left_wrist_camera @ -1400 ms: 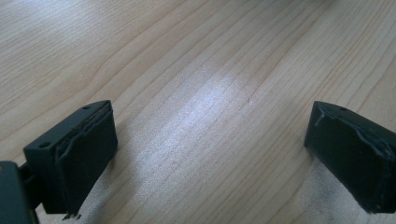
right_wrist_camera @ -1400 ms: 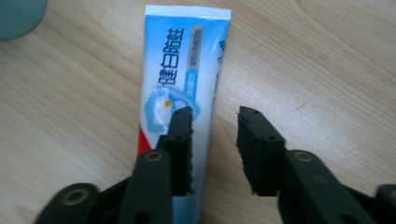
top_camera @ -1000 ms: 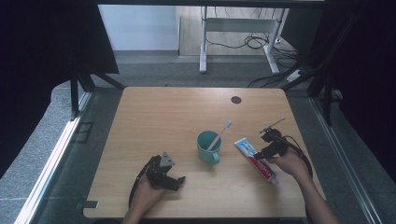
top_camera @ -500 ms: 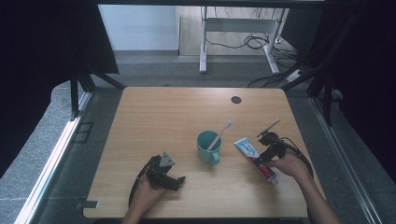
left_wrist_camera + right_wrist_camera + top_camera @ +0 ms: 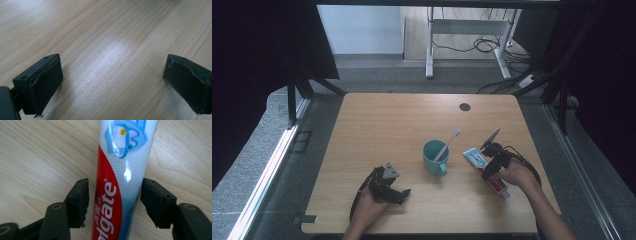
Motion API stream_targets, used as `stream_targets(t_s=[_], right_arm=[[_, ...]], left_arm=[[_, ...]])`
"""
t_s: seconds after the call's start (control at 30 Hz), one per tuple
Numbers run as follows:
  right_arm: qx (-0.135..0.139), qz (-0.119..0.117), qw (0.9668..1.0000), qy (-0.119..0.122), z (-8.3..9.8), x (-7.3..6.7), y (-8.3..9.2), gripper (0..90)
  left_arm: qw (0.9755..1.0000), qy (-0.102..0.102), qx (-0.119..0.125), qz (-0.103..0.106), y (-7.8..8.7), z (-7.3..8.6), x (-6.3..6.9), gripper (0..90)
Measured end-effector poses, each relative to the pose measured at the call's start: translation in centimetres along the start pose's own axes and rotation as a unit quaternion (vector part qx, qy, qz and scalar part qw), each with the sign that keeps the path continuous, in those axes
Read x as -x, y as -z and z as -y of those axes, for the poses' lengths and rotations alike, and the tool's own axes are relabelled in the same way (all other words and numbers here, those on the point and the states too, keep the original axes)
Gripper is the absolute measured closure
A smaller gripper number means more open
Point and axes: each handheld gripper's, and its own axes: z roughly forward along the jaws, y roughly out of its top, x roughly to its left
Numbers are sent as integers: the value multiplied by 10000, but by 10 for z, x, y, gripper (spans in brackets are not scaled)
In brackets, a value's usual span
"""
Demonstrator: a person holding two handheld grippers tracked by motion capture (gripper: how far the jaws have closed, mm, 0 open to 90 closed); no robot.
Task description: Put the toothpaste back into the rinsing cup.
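Right claw (image 5: 113, 202) sits half-wide straddling the toothpaste tube (image 5: 120, 182) lying flat between its jaws, jaws just been closing a bit with small gaps each side, so I'd center it and squeeze gently at the tube's firm middle.

White letters on the red band of the toothpaste tube (image 5: 120, 182) read "lgate", the tail of a brand name cut off at the near edge of the right gripper view. Small white characters run beside those letters, too small to read. A tiny yellow dot on the blue emblem farther up bears an unreadable mark
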Motion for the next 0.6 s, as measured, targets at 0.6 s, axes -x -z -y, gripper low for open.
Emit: stream_targets(t_s=[0.6], right_arm=[[-221, 114, 9997, 4, -9, -1, -4, 603]], left_arm=[[10000, -3, -1, -1, 0, 0, 0, 23]])
